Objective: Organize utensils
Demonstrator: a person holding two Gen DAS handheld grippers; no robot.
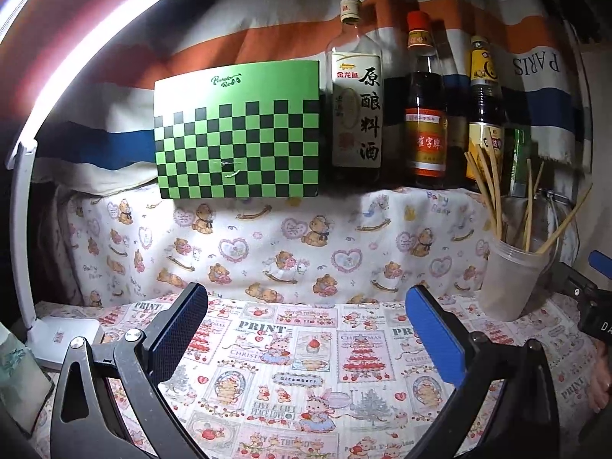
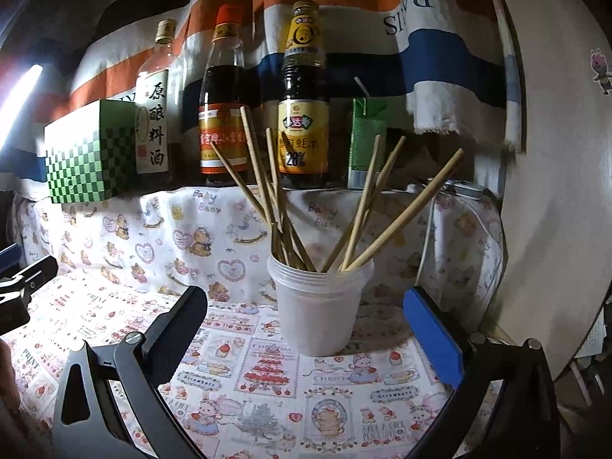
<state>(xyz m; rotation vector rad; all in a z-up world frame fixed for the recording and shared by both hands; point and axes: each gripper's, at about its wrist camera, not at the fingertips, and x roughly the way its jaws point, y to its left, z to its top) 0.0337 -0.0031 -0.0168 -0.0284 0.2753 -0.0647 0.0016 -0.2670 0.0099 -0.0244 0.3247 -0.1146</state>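
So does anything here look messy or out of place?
Only a little. The chopsticks splay in all directions in the cup instead of standing bundled. The green box has a small scuff on its front. Nothing is spilled.

We see a table covered by a cloth [image 2: 267,390] with bunnies and cakes on it. A cup [image 2: 320,313] stands on the cloth, and a lamp [image 1: 57,338] sits at its left edge. Behind, a bear cloth [image 1: 267,237] covers a higher step.
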